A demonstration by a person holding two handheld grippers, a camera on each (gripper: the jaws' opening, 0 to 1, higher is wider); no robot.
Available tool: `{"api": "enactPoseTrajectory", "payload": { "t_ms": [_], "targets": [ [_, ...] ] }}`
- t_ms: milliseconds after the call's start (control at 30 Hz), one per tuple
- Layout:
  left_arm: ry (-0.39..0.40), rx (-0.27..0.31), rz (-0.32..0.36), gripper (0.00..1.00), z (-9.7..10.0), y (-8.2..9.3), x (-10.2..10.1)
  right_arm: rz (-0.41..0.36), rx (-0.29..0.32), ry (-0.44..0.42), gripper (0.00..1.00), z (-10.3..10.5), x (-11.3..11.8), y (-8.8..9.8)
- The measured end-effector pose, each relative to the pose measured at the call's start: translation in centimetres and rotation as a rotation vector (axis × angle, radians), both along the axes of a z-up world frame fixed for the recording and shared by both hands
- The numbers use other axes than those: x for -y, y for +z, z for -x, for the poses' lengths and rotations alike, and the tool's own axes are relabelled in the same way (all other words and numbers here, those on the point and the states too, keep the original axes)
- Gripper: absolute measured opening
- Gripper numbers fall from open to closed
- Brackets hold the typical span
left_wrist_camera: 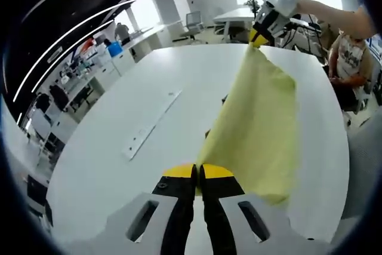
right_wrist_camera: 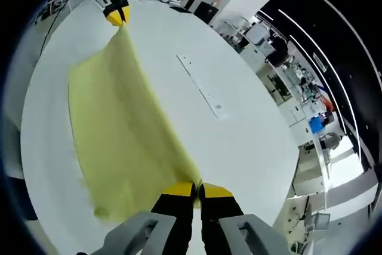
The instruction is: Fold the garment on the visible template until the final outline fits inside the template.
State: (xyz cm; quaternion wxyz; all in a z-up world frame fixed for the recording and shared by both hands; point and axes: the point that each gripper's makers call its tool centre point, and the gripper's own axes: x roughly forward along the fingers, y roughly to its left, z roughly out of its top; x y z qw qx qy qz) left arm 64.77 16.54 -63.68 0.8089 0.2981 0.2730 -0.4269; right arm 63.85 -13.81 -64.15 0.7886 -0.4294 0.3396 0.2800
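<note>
A pale yellow garment (left_wrist_camera: 259,123) hangs stretched in the air between my two grippers above a white table (left_wrist_camera: 119,147). In the left gripper view my left gripper (left_wrist_camera: 198,174) is shut on one edge of the cloth at the bottom, and my right gripper (left_wrist_camera: 258,39) pinches the far corner at the top right. In the right gripper view the garment (right_wrist_camera: 119,135) runs from my right gripper (right_wrist_camera: 197,190), shut on its near edge, up to my left gripper (right_wrist_camera: 117,17) at the top left. Any template under the cloth is hidden.
A white cable strip (left_wrist_camera: 150,125) lies flat along the middle of the table, also seen as the strip (right_wrist_camera: 203,91). A seated person (left_wrist_camera: 349,58) is at the table's far right edge. Office desks and chairs (left_wrist_camera: 194,22) stand beyond the table.
</note>
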Motion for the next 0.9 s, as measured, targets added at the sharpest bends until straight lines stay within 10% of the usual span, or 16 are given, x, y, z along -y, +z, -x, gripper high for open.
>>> {"api": "enactPoseTrajectory", "payload": {
  "t_ms": [900],
  "targets": [
    [0.025, -0.16, -0.092, 0.0, -4.0, -11.1, -0.4, 0.128, -0.107, 0.044, 0.0, -4.3, 0.3, -10.7]
  ]
}}
